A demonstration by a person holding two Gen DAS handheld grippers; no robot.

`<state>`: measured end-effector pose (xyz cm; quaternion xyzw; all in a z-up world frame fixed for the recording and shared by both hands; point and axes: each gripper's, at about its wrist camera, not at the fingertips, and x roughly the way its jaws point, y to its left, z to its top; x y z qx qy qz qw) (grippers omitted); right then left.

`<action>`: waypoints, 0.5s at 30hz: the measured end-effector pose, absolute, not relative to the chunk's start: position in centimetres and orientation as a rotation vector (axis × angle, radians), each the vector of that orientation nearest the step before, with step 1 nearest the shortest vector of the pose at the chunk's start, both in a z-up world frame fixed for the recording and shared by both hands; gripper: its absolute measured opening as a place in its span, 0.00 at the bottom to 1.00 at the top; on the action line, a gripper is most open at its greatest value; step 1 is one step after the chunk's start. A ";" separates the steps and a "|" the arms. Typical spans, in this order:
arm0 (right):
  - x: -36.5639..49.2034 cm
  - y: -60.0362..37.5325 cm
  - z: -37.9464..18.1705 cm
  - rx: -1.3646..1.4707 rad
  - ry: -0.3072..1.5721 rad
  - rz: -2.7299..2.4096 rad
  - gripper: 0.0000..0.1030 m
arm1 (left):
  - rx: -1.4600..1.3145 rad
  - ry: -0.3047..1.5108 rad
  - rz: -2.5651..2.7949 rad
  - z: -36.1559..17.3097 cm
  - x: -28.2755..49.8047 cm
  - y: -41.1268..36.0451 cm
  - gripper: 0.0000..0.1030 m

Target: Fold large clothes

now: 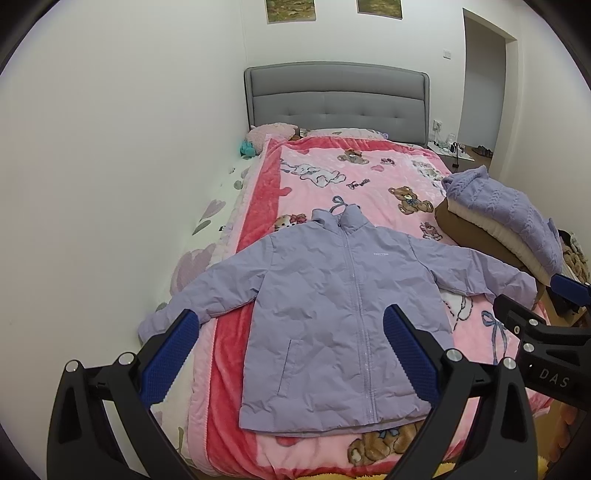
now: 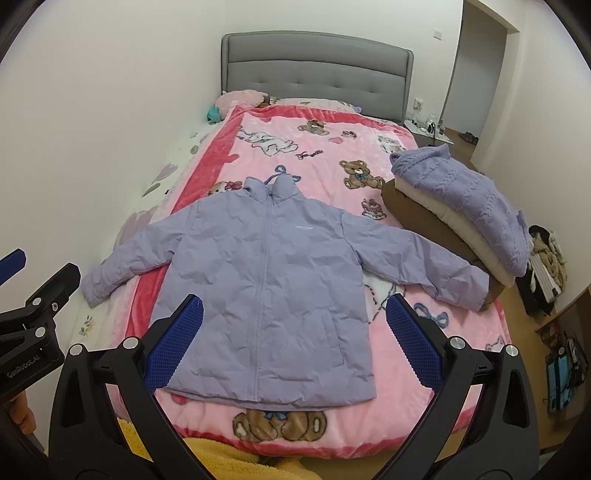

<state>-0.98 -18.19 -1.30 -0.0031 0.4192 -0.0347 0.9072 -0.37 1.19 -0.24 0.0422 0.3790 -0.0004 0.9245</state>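
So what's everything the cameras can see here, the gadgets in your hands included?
jacket: one, lilac, zipped, flat on the blanket with sleeves spread
blanket: one, pink with teddy bears, covering the bed
headboard: one, grey, padded, against the far wall
stack of folded clothes: one, lilac knit over cream and brown, at the bed's right edge
plush toys: pink and teal, by the headboard
pictures: two, on the wall above the bed
doorway: one, far right
clutter: mixed colours, on the floor to the right
left gripper: one, black with blue pads, jaws open above the jacket's hem
right gripper: one, same colours, jaws open, holding nothing
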 end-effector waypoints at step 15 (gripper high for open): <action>-0.5 -18.4 -1.2 -0.008 0.870 -0.066 0.92 | 0.088 0.782 -0.001 -0.4 -0.2 1.3 0.95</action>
